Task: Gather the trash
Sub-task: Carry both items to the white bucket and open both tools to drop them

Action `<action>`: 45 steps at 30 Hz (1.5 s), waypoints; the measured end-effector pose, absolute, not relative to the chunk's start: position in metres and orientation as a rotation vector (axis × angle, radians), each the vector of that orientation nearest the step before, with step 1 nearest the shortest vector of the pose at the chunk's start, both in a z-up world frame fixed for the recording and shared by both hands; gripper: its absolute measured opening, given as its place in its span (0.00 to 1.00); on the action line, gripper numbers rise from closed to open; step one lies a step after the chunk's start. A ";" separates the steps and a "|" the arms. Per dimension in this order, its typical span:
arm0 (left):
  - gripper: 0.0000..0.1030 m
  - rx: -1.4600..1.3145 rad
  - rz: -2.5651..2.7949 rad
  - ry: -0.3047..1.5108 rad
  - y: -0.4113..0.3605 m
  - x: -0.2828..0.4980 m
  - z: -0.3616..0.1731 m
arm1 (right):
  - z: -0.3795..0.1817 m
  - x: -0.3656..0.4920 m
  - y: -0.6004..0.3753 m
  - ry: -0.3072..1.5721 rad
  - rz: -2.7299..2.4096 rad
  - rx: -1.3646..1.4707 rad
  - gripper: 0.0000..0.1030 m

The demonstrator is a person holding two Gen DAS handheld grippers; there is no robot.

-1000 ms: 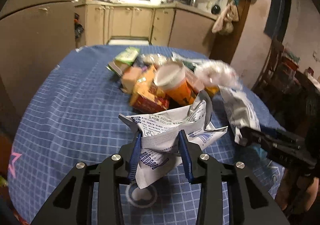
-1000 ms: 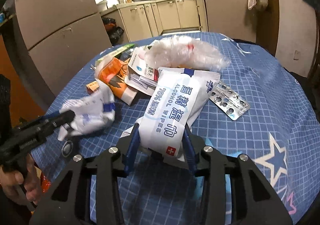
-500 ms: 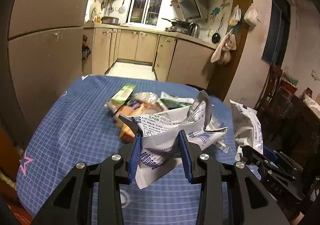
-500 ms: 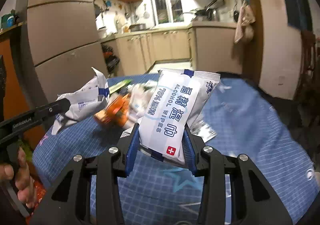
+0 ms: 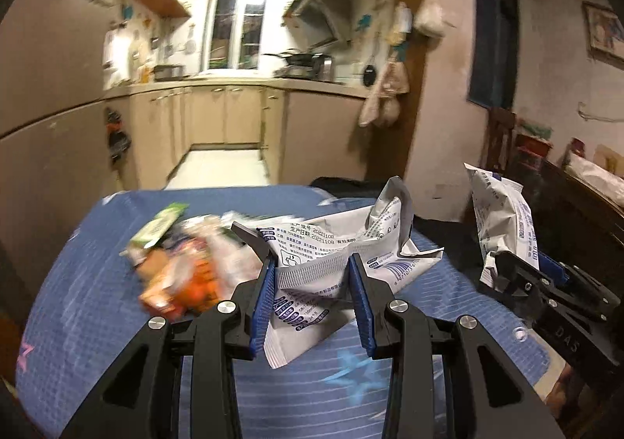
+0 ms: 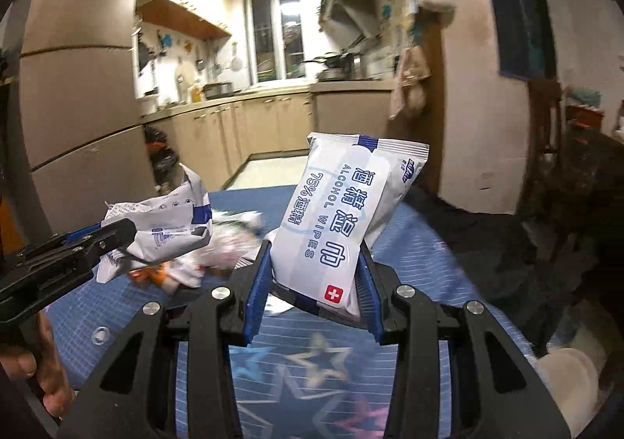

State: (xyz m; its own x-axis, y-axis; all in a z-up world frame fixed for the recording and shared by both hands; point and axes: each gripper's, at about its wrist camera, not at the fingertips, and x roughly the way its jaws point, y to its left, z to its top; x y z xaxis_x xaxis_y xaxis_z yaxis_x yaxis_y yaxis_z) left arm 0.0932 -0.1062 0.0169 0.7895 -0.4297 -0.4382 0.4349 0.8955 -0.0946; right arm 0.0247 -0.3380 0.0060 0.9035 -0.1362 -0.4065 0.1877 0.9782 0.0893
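Room: kitchen behind, beige cabinets [image 5: 226,115], lit window [image 5: 238,25].
Worktop [image 5: 89,283]: blue checked cloth with stars, rounded far edge; bare cloth along the near side.
Trash pile [image 5: 183,263]: blurred orange and green packets, mid-cloth.
Wipes pack [image 6: 343,220]: smooth white pouch, upright, clamped in the right gripper [image 6: 314,292] fingers.
Crumpled wrapper [image 5: 335,248]: creased foil, pinched in the left gripper [image 5: 312,298] fingers, above the cloth.

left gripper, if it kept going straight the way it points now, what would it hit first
Probably the trash pile on the blue tablecloth. The left gripper, shut on the crumpled wrapper, angles down toward it; depth is unclear.
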 end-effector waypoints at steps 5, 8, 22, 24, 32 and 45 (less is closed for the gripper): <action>0.38 0.050 -0.592 0.434 -0.189 0.079 0.033 | 0.013 -0.007 -0.396 0.395 -0.279 0.127 0.38; 0.38 0.069 -0.685 0.425 -0.249 0.067 0.038 | 0.014 -0.036 -0.447 0.394 -0.380 0.127 0.39; 0.38 0.276 -1.065 0.639 -0.527 -0.011 -0.058 | -0.071 -0.133 -0.621 0.604 -0.671 0.300 0.39; 0.38 0.322 -1.083 0.688 -0.555 -0.019 -0.084 | -0.090 -0.140 -0.641 0.644 -0.677 0.349 0.39; 0.38 0.475 -1.094 0.880 -0.626 -0.028 -0.185 | -0.154 -0.166 -0.702 0.800 -0.642 0.565 0.39; 0.39 0.686 -1.009 1.040 -0.670 -0.038 -0.279 | -0.254 -0.170 -0.739 1.038 -0.519 0.843 0.40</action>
